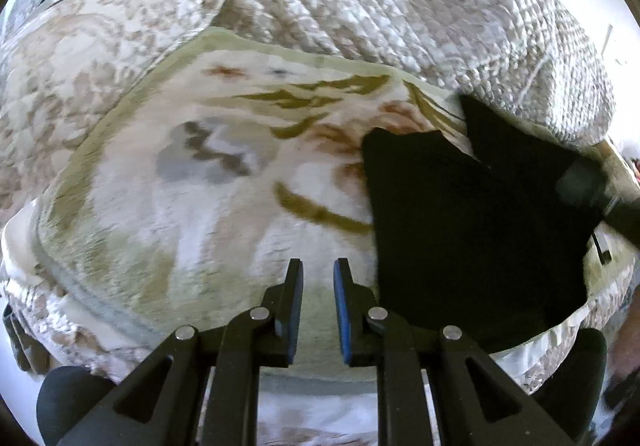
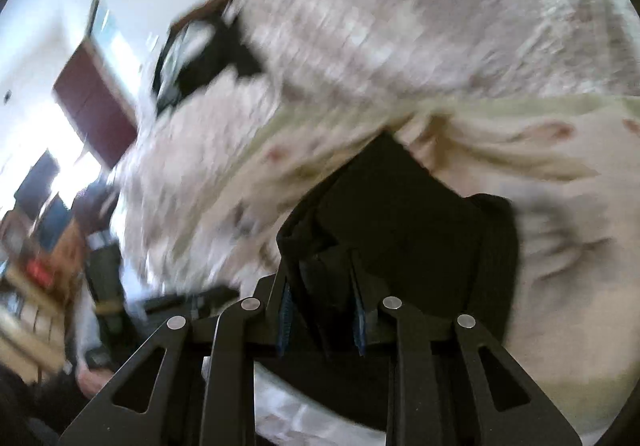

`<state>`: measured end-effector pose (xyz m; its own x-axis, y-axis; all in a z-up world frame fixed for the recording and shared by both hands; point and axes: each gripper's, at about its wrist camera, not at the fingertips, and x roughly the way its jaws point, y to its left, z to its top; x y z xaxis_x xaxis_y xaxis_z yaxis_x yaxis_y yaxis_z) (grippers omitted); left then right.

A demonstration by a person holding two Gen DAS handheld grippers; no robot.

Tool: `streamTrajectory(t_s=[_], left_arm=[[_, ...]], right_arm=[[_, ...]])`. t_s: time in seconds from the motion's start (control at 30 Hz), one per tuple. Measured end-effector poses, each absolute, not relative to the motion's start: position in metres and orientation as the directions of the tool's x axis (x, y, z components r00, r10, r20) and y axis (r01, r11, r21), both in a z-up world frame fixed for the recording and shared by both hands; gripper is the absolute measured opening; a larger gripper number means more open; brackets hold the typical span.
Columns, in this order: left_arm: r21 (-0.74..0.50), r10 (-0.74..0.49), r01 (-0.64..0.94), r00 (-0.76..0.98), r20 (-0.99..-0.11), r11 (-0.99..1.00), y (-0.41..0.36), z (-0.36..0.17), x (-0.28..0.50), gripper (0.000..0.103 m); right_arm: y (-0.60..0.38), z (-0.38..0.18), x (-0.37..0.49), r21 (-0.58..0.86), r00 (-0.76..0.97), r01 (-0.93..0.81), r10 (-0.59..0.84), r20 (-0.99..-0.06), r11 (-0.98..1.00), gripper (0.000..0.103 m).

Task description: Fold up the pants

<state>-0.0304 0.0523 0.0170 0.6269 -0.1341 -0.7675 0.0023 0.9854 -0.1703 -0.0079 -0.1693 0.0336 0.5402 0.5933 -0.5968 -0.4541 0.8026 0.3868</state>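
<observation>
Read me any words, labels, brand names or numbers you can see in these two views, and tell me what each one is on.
None can be read. The black pants, the floral blanket and the quilt show no text. The cluttered shelves in the right wrist view are too blurred to read.

Both views are daylit and fairly bright, with soft, even light and only faint shadows on the bedding. The left wrist view is sharp on the left gripper (image 1: 318,270) but smeared across the floral blanket (image 1: 192,174), while the quilted cover (image 1: 380,14) behind stays crisper. The black pants (image 1: 472,222) read as a flat dark mass with almost no detail. The right wrist view is heavily motion-blurred; a window (image 2: 84,150), probably the main light source, is blown out to white glare. Fisheye bending curves everything near the rims, and dark vignette fills the corners
</observation>
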Motion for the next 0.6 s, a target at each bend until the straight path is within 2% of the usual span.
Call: streamTrajectory(t_s=[0.13, 0.37, 0.6], left_arm=[[-0.182, -0.127, -0.023, 0.628, -0.767, 0.983, 0.065, 0.015, -0.035, 0.018], [-0.199, -0.139, -0.026, 0.63, -0.764, 0.98, 0.069, 0.012, -0.035, 0.018], [-0.2, -0.135, -0.035, 0.626, -0.768, 0.979, 0.073, 0.011, -0.036, 0.018]], right_arm=[[-0.126, -0.017, -0.002, 0.324, 0.446, -0.497, 0.557, -0.7, 0.805, 0.024], [-0.126, 0.008, -0.009, 0.314, 0.493, -0.501, 0.564, -0.662, 0.807, 0.024], [-0.108, -0.013, -0.02, 0.291, 0.465, -0.509, 0.544, -0.699, 0.81, 0.024]])
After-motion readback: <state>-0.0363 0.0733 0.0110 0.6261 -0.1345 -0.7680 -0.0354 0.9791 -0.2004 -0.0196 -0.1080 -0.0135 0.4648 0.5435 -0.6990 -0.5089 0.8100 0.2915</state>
